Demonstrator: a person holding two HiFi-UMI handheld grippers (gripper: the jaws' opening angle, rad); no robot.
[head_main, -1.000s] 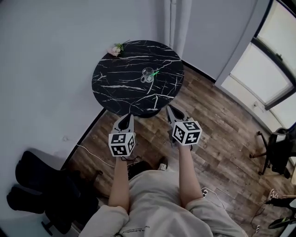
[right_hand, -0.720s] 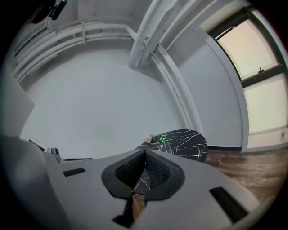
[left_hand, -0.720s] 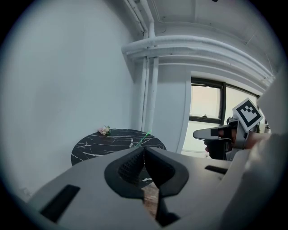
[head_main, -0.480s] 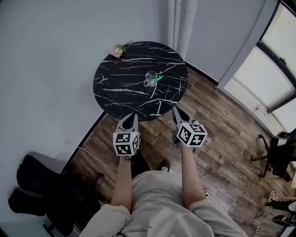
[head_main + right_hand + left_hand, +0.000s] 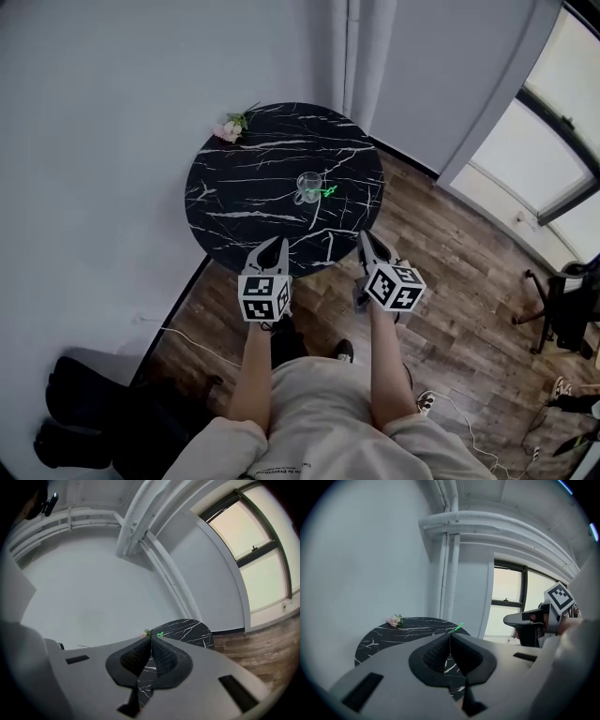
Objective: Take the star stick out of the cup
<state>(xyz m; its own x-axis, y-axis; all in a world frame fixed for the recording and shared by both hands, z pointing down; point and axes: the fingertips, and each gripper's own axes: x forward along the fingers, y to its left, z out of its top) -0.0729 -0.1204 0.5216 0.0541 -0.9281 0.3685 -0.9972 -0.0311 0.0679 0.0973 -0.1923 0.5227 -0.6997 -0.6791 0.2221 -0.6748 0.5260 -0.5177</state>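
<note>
The person stands at the near edge of the round black marble table (image 5: 234, 202), a gripper in each hand, both held level just at that near rim and well short of the middle of the table. The left gripper (image 5: 277, 244) has its jaws pressed together, tip to tip, with nothing between them; its own view shows the two dark pads (image 5: 437, 654) meeting in a thin line. The right gripper (image 5: 365, 238) is the same: jaws closed flat on each other and holding nothing.

The glass cup (image 5: 307, 185) sits near the middle of the table, slightly toward the window side. The green star stick (image 5: 328, 191) is in the cup, leaning out over the rim on that same side. From the left gripper view its green tip (image 5: 459, 628) pokes up just above the closed jaws, far behind them on the table.

At the far rim of the table, by the wall, lies a small bunch of pink flowers (image 5: 228, 129). Neither gripper touches the cup, the stick or the table top.
</note>
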